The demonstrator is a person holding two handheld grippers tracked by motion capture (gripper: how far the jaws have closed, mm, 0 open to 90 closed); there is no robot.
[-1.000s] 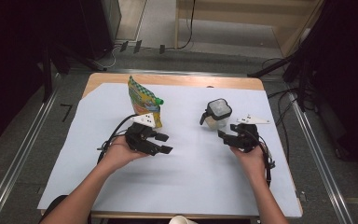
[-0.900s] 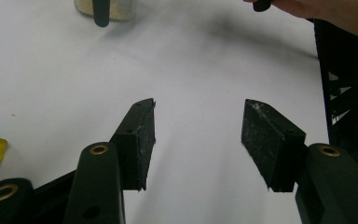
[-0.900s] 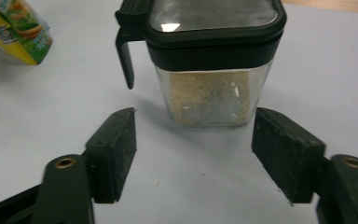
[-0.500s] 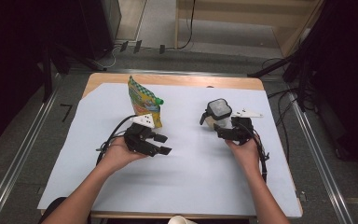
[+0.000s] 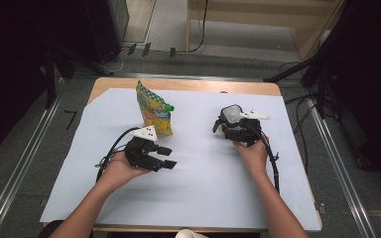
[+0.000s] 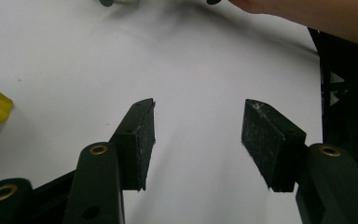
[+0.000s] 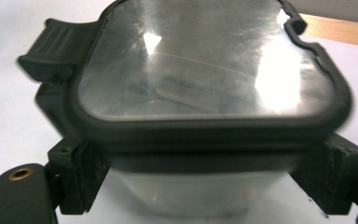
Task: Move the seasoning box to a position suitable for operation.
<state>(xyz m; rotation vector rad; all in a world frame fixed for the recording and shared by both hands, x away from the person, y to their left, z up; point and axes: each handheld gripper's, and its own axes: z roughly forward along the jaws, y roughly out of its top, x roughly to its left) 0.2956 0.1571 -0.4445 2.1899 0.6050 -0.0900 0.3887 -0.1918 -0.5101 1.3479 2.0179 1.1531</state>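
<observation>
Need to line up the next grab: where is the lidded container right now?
In the high view the lidded container sits right of centre on the white sheet, between the jaws of the right tongs, across from the snack pouch.

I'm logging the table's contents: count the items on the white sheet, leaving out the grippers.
2. The yellow-green snack pouch stands at the back left, by the left gripper. The lidded clear container sits at the right, between the right gripper's jaws. Nothing seems hidden.
</observation>
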